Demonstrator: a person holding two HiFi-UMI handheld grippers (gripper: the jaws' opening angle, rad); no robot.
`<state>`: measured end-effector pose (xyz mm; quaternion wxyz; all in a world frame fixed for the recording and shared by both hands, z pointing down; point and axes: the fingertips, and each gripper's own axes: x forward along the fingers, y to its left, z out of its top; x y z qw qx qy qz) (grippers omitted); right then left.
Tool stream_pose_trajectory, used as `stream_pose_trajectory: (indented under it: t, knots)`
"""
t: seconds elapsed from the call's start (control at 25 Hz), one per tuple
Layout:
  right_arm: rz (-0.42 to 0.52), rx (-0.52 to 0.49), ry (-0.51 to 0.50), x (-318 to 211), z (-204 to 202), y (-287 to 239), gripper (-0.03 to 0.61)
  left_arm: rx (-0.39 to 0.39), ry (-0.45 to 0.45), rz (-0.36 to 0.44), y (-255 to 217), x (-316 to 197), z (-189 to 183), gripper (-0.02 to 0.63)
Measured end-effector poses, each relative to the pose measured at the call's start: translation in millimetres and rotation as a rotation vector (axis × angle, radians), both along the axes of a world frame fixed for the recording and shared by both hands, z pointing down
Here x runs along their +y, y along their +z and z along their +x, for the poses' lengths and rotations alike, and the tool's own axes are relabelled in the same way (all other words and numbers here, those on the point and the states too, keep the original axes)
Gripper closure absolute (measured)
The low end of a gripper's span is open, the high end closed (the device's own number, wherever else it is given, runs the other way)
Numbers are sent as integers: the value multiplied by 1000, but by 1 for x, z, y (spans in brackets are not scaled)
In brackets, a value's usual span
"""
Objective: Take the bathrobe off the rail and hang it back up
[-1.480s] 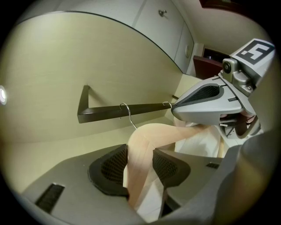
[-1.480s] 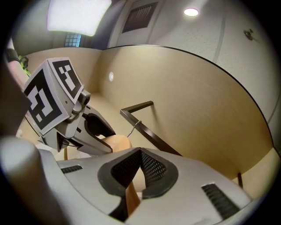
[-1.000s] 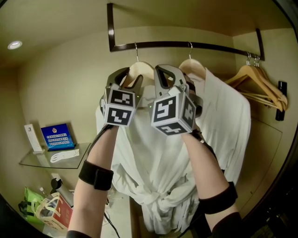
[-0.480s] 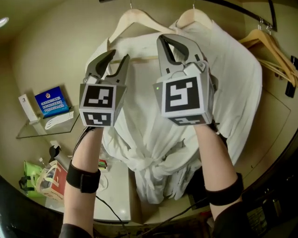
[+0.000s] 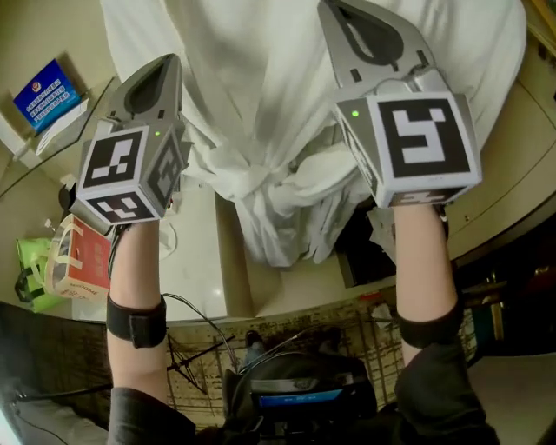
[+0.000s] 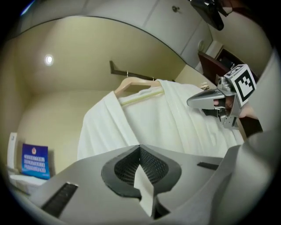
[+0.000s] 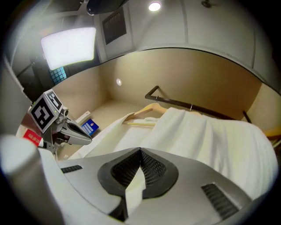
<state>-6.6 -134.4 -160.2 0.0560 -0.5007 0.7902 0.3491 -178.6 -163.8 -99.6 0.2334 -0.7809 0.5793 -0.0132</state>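
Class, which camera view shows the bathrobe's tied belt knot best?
The head view: the belt knot lies in plain sight, mid-frame. The left and right gripper views show only the bathrobe upper part on its hanger.

Warm ceiling spotlight [image 7: 154, 6] — fisheye-bent, dark edges

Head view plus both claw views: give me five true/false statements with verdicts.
1. The bathrobe hangs on a wooden hanger on the rail. True.
2. The left claw is open. False: its jaws have just closed, tips together, nothing between them.
3. The right claw grips the bathrobe. False: it is shut with nothing between its jaws.
4. A blue card shows left of the bathrobe in the head view. True.
5. The bathrobe's belt hangs untied. False: it is knotted at the front.
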Motion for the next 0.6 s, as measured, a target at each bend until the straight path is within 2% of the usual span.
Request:
stream_pose_trajectory:
  t: [0.12,0.32,0.6]
  knots:
    - [-110,-8,-42,4,0,58,555,44,1,-97,55,12,-11,609]
    - [-284,27,-40,3,-2,159,555,68,2,-219,135,22,-20,609]
    - [-561,-36,-54,21,15,287,555,88,2,-375,230,44,-22,609]
